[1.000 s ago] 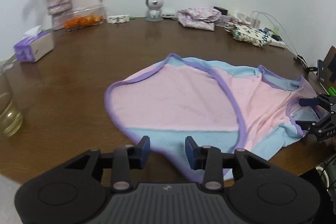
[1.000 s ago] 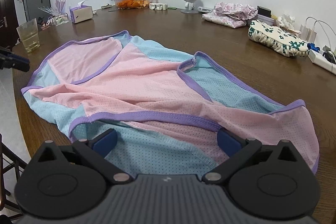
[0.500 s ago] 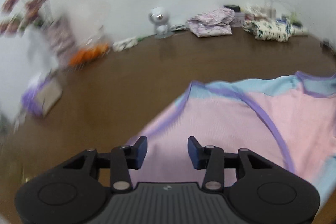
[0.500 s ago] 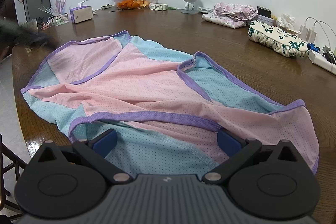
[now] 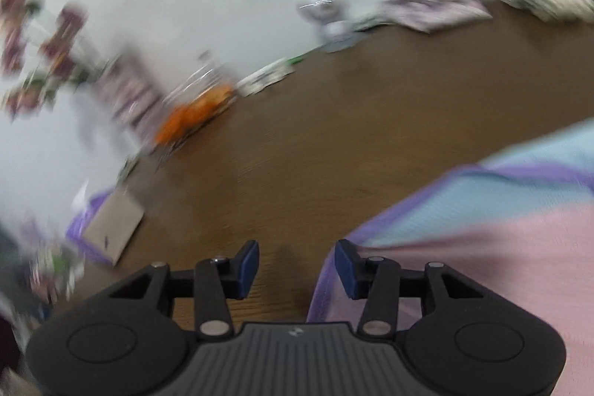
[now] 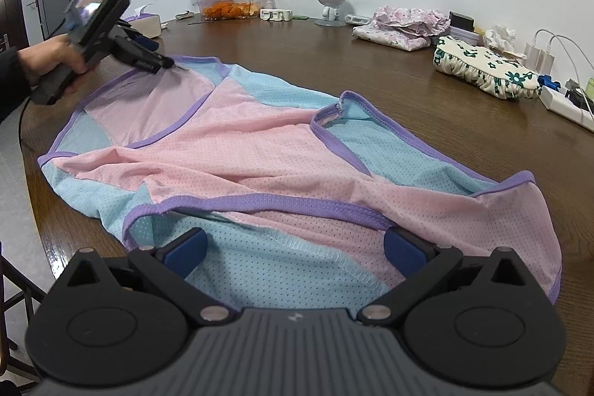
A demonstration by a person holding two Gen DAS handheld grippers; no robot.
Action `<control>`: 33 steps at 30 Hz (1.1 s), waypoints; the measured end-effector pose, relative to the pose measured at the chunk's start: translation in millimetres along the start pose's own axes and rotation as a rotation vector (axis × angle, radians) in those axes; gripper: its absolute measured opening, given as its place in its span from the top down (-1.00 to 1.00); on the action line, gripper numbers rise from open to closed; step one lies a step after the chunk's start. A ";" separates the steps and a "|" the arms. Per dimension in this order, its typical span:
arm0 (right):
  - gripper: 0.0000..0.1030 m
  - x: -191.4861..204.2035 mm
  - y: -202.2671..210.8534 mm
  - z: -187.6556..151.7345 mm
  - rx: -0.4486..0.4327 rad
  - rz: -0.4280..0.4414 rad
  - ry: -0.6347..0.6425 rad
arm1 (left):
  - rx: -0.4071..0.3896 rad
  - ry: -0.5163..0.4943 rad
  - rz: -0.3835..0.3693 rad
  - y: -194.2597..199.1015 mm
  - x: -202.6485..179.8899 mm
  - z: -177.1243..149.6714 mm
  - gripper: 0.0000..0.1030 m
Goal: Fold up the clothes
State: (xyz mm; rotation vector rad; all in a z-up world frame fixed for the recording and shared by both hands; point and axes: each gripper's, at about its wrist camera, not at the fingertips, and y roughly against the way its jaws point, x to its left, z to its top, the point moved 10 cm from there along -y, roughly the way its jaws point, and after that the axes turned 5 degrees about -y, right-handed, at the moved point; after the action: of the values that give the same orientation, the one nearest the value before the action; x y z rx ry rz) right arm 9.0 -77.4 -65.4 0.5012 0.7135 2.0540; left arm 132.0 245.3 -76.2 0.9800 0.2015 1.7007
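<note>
Clearly the garment [image 6: 260, 154] is thin mesh — light, limp, prone to sliding — and lies spread, rumpled, on the surface [image 6: 408, 91]. Left gripper [image 5: 295, 260] fingers gape empty at a purple-bound corner; right gripper [image 6: 293, 245] fingers spread wide over the near hem — binding grips best.

both wrist views low, near garment [image 6: 282, 166], opposite ends; left view blurred

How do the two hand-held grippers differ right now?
The left hand-held gripper is open narrowly over bare table at the garment's far corner. The right hand-held gripper is open much wider, over the garment's near hem. Both are open, gripping nothing.
</note>
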 end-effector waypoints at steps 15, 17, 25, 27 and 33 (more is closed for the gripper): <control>-0.99 1.5 0.2 -0.5 -0.001 0.000 0.001 | 0.031 -0.025 -0.322 33.5 -86.8 38.0 -0.06; -0.99 1.4 -0.1 -0.6 -0.001 -0.001 0.001 | 0.050 0.023 -0.407 33.1 -98.4 42.6 -0.04; -0.99 1.3 -0.5 -0.4 -0.002 -0.001 0.001 | 0.096 0.164 -0.511 13.2 -113.6 56.6 0.09; -0.99 1.2 -0.6 -0.7 -0.002 -0.001 0.002 | 0.095 0.221 -0.524 8.5 -108.4 58.5 0.82; -0.98 1.9 0.3 -0.4 0.005 0.020 0.002 | 0.057 0.385 -0.494 -0.6 -78.4 66.2 0.97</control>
State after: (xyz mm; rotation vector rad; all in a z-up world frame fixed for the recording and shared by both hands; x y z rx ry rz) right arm 7.6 -76.0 -65.3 0.5113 0.7170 2.0719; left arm 181.9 155.6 -73.5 0.5691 0.6898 1.4098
